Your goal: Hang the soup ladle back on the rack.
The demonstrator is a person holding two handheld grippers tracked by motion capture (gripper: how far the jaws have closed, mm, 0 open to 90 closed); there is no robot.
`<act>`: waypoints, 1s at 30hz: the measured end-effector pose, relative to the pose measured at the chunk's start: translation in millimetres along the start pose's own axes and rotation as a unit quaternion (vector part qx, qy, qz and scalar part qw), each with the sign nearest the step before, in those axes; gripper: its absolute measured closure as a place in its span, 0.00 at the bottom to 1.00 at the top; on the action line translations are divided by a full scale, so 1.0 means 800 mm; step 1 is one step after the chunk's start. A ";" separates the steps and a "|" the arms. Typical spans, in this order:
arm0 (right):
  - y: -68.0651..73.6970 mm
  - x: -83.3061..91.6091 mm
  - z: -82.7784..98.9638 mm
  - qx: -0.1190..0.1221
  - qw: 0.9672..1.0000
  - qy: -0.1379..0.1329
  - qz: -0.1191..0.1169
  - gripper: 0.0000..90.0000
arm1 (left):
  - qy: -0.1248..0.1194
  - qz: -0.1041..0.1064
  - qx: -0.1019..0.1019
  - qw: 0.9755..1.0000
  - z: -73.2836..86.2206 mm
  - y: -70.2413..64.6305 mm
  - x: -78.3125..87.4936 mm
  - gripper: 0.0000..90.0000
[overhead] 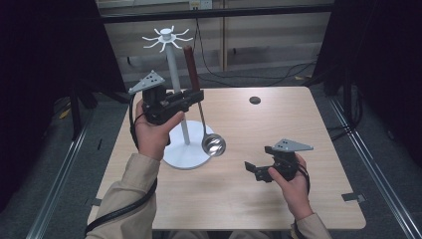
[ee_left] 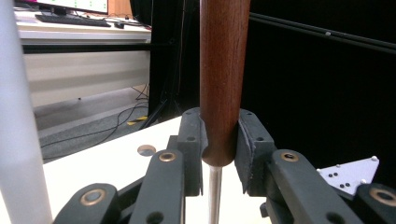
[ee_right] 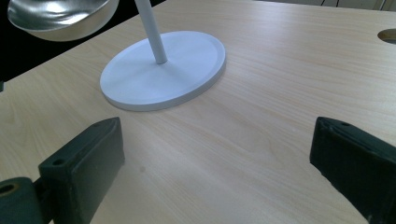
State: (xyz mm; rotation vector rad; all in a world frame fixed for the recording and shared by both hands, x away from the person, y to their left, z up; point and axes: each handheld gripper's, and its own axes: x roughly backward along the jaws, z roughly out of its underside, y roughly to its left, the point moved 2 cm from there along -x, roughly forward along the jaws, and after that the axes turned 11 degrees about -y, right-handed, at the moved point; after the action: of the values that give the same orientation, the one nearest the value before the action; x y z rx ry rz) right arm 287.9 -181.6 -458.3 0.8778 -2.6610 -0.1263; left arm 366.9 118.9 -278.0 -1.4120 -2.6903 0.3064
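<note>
We clamp the left gripper [overhead: 194, 95] on the ladle [overhead: 204, 119] handle, upright beside the white stand [overhead: 175, 89], likely for hanging, while the right gripper [overhead: 251, 168] rests spread and empty.

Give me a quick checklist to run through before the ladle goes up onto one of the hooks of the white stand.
1. Left gripper shut on the ladle at the lower end of its wooden handle: ok.
2. Ladle upright, bowl hanging downward: ok.
3. Bowl lifted off the table: ok, seen from the right gripper view.
4. Hooks on the stand free: ok.
5. Hanging hole or loop at the handle's top: cannot tell.
6. Right gripper open, holding nothing, away from the stand's base: ok.
</note>
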 end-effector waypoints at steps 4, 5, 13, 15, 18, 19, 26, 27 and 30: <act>0.000 0.000 0.000 -0.001 1.000 0.000 0.000 0.03 | -0.005 -0.002 0.004 1.000 -0.004 0.003 -0.001 0.82; 0.000 0.000 0.000 -0.001 1.000 0.000 -0.001 0.03 | -0.006 -0.002 0.002 1.000 -0.004 0.004 0.000 0.82; -0.002 0.001 -0.001 -0.001 1.000 -0.001 0.000 0.03 | -0.005 -0.007 0.003 1.000 -0.004 0.009 -0.001 0.82; -0.001 0.001 -0.001 -0.001 1.000 -0.001 -0.001 0.03 | -0.007 -0.006 0.001 1.000 -0.005 0.009 -0.001 0.82; -0.002 0.002 -0.002 -0.001 1.000 -0.003 0.000 0.03 | -0.011 -0.007 0.002 1.000 -0.007 0.009 0.000 0.82; -0.002 0.002 -0.003 -0.002 1.000 -0.004 0.000 0.03 | -0.011 -0.007 0.002 1.000 -0.007 0.009 0.000 0.82; -0.002 0.003 -0.003 -0.001 1.000 -0.004 0.000 0.03 | -0.014 -0.019 0.010 1.000 -0.006 0.017 0.004 0.82; -0.002 0.002 -0.003 -0.001 1.000 -0.004 0.000 0.03 | -0.016 -0.018 0.010 1.000 -0.006 0.018 0.005 0.82; -0.002 0.003 -0.003 -0.001 1.000 -0.004 0.000 0.03 | -0.015 -0.022 0.009 1.000 -0.006 0.020 0.006 0.82</act>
State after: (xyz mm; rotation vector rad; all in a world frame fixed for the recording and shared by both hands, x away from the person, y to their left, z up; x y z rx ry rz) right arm 288.1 -184.2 -455.9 0.8782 -2.6672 -0.1320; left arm 378.0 132.1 -276.6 -1.3528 -2.7294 0.3506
